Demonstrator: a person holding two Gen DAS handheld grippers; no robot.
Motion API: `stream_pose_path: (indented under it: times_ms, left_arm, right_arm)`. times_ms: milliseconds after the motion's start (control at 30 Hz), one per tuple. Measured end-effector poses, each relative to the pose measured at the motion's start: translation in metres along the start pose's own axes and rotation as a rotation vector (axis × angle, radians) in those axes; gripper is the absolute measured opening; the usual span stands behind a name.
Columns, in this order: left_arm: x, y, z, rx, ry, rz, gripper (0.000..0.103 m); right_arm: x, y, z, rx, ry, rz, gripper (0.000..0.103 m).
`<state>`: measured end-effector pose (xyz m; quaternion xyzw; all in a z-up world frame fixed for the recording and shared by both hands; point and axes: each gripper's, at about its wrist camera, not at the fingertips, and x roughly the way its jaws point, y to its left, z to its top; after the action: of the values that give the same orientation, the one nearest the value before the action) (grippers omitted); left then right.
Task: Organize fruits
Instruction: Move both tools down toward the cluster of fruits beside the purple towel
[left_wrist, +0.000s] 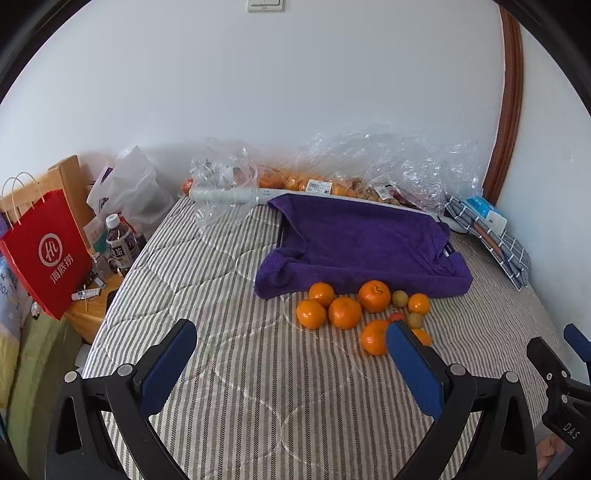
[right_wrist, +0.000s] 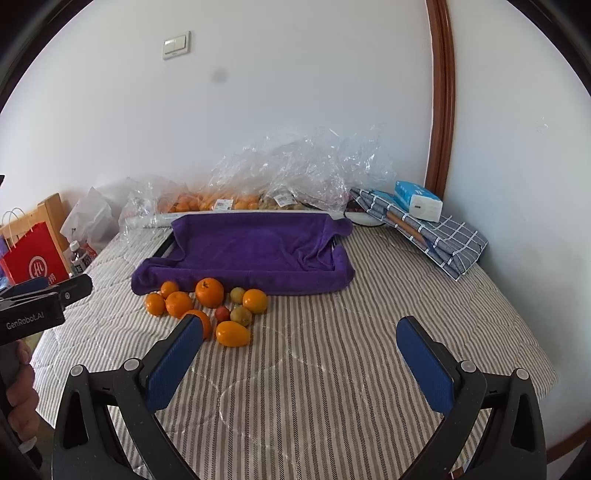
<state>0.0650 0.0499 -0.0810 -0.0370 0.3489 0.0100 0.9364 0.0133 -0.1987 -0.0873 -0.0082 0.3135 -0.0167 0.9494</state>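
Observation:
Several oranges (left_wrist: 344, 312) (right_wrist: 209, 292), two small green-yellow fruits (right_wrist: 241, 315) and a small red fruit (right_wrist: 222, 313) lie in a cluster on the striped bed, just in front of a purple towel (left_wrist: 364, 245) (right_wrist: 255, 247) draped over a tray. An oval orange fruit (right_wrist: 232, 333) lies nearest. My left gripper (left_wrist: 291, 341) is open and empty, a little short of the cluster. My right gripper (right_wrist: 300, 338) is open and empty, to the right of the fruit.
Clear plastic bags (left_wrist: 369, 166) (right_wrist: 295, 173) with more fruit lie along the wall behind the towel. A checked cloth with a tissue pack (right_wrist: 419, 201) lies at the back right. A red paper bag (left_wrist: 44, 251) and a bottle (left_wrist: 120, 243) stand on a bedside table at the left.

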Motion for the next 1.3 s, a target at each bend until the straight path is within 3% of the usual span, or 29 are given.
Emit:
stream_pose_path:
  times_ms: [267,400,533,633,800,1033,1167,1300]
  left_arm:
    - [0.051,0.018,-0.010,-0.015,0.100,0.061,0.100]
    - [0.070,0.026,-0.016,-0.009,0.145,0.031,0.095]
    - [0.090,0.036,-0.022,-0.027,0.198,0.030,0.095]
    - [0.098,0.040,-0.025,-0.036,0.225,0.018,0.087]
    - [0.104,0.038,-0.029,0.014,0.207,0.011,0.087]
    - [0.111,0.039,-0.031,-0.016,0.181,0.023,0.087]
    - [0.113,0.041,-0.032,-0.029,0.177,0.027,0.087]
    - [0.113,0.040,-0.033,-0.021,0.181,0.036,0.087]
  right_arm:
    - [0.061,-0.004,-0.019,0.067,0.145,0.069,0.099]
    - [0.088,0.004,-0.025,0.052,0.206,0.104,0.088]
    - [0.107,0.022,-0.032,0.000,0.247,0.196,0.076]
    - [0.117,0.035,-0.035,-0.031,0.270,0.230,0.069]
    - [0.129,0.047,-0.031,-0.063,0.252,0.217,0.067]
    - [0.146,0.050,-0.028,-0.055,0.301,0.238,0.064]
    - [0.148,0.056,-0.027,-0.074,0.286,0.232,0.064]
    - [0.153,0.061,-0.026,-0.092,0.298,0.223,0.053]
